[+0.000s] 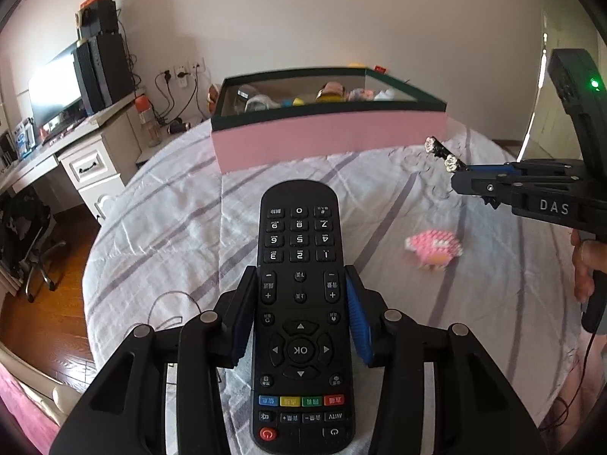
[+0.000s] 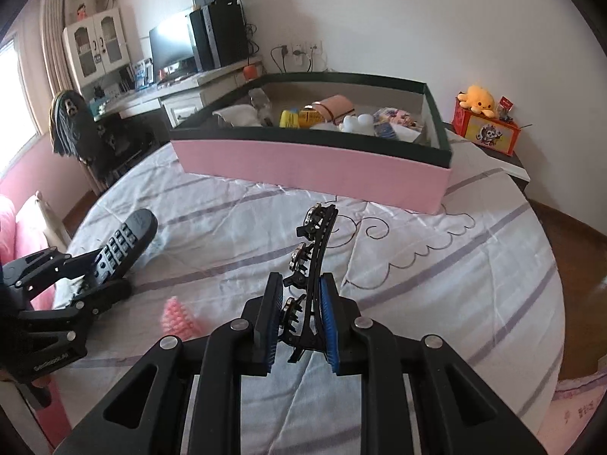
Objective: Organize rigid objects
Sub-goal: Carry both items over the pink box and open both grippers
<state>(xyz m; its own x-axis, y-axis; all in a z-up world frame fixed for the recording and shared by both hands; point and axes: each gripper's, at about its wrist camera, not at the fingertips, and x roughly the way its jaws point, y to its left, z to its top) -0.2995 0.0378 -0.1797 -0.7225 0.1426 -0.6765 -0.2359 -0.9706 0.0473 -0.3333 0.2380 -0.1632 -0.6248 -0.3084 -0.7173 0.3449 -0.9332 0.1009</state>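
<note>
My left gripper (image 1: 299, 284) is shut on a black TV remote (image 1: 299, 303), held above the bed; the remote also shows in the right wrist view (image 2: 121, 242). My right gripper (image 2: 301, 288) is shut on a black hair clip with rhinestone flowers (image 2: 311, 265), also seen in the left wrist view (image 1: 444, 155). A pink box with a dark green rim (image 1: 326, 140) (image 2: 311, 174) stands on the bed ahead and holds several small items. A pink block toy (image 1: 434, 248) (image 2: 178, 316) lies on the bedsheet between the grippers.
The bed has a white sheet with purple stripes (image 2: 455, 265). A desk with a monitor and speakers (image 1: 68, 91) stands to the left. A red box with a yellow plush (image 2: 485, 121) sits on a side table to the right. A chair (image 1: 30, 250) stands by the desk.
</note>
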